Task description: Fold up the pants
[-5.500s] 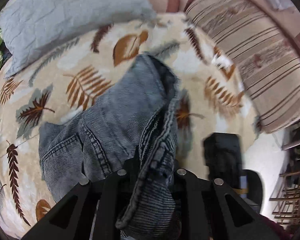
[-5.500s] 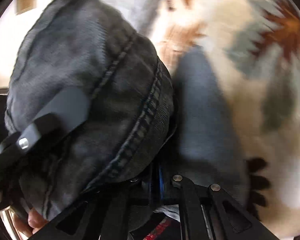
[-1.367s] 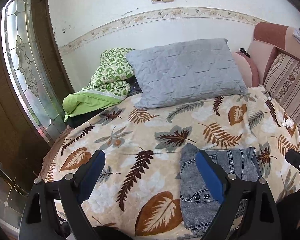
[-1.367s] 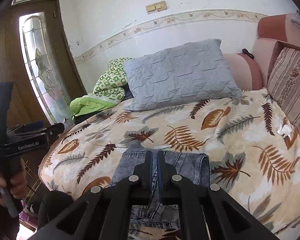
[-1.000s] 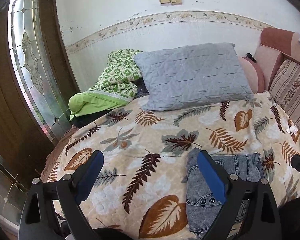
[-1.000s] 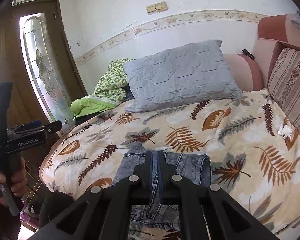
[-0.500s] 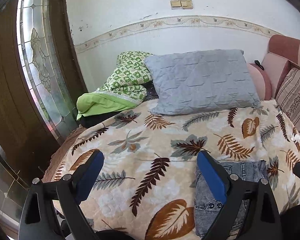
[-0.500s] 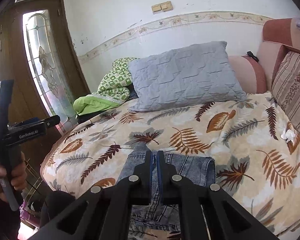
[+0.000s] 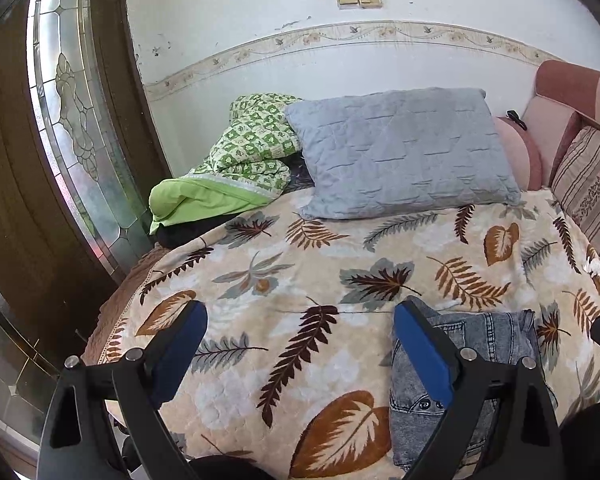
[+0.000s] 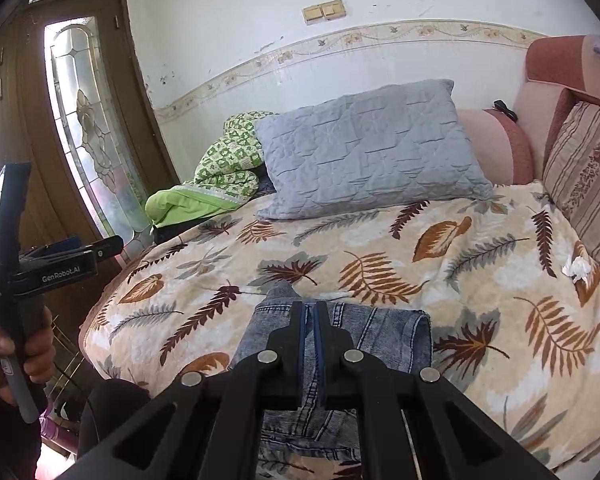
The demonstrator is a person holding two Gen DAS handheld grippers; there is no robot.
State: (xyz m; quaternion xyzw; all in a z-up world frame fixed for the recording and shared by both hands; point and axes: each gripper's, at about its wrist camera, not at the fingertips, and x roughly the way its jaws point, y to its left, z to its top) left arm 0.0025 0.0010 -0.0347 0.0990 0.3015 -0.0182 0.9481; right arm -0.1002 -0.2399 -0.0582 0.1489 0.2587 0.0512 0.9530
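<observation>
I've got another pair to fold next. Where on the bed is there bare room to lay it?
The widest bare stretch of leaf-print blanket lies left of the folded jeans, toward the door side. Another runs between the jeans and the grey pillow. The head end is crowded with the pillow and green quilt.

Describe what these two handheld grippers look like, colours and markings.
Both are black plastic with silver bolts and blue finger pads. The left gripper shows broad blue pads; its body reads "GenRobot.AI" in white. The right gripper shows thin blue pad edges.
</observation>
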